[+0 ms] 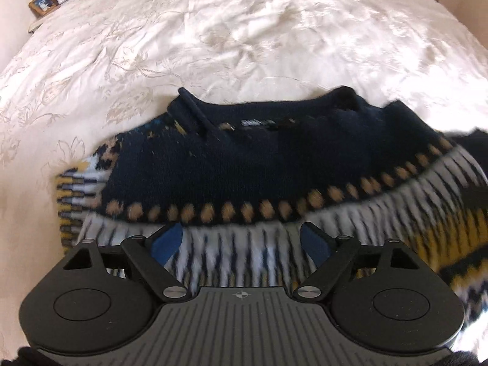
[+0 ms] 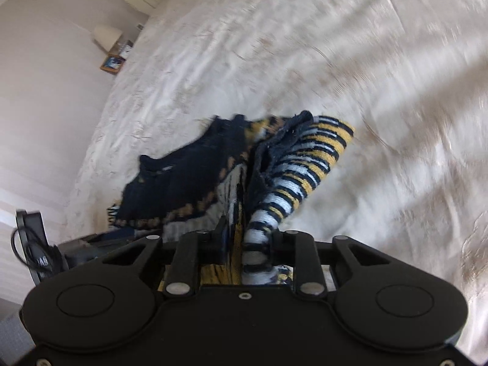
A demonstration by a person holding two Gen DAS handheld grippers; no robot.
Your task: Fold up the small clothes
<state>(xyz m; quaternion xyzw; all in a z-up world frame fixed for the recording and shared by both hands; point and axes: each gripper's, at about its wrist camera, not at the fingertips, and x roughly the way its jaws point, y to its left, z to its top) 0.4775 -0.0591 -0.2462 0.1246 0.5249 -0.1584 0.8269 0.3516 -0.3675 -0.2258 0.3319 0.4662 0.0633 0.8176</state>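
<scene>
The patterned sweater (image 1: pixel 231 177) lies on the bed (image 1: pixel 244 45), barely folded (most folds remain), the right tool (image 2: pixel 244 244) clamping its striped sleeve (image 2: pixel 305 164) while the left tool (image 1: pixel 241 241) hovers agape above it

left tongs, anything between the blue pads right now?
Only sweater fabric: its white-and-navy striped band shows in the gap of the left tongs, left wrist view. The blue pads stand wide apart, not pressing it.

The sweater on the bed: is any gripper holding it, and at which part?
The right gripper pinches the sweater at its striped sleeve. The left gripper is open above it, holding nothing.
</scene>
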